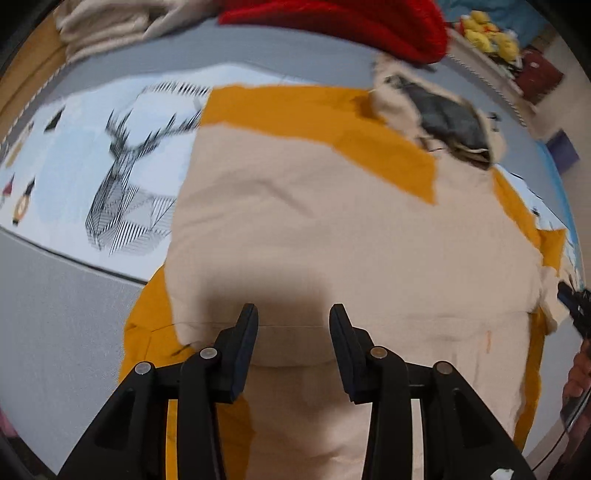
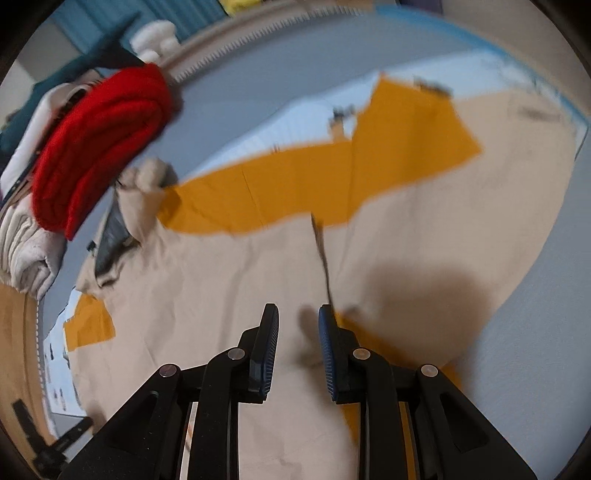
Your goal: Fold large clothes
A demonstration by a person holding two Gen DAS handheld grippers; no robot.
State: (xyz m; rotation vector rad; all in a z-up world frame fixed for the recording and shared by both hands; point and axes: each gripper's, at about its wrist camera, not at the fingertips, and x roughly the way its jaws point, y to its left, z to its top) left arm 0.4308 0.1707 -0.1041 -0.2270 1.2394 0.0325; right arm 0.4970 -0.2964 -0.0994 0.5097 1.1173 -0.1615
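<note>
A large beige and mustard-yellow garment [image 1: 332,229] lies spread flat on the grey surface, its dark-lined collar [image 1: 450,122] at the far right of the left wrist view. My left gripper [image 1: 293,314] is open and empty, hovering just above the garment's near beige part. The same garment [image 2: 236,280] fills the right wrist view, with a dark zipper line [image 2: 323,254] running toward me. My right gripper [image 2: 298,314] is open and empty just above the beige cloth beside the zipper. It also shows at the right edge of the left wrist view [image 1: 574,301].
A folded red garment [image 1: 351,22] [image 2: 99,144] and a cream one [image 1: 110,26] [image 2: 26,240] lie at the far side. A white sheet with a deer print [image 1: 122,173] lies under the garment. Yellow plush toys [image 1: 487,35] sit at the far right.
</note>
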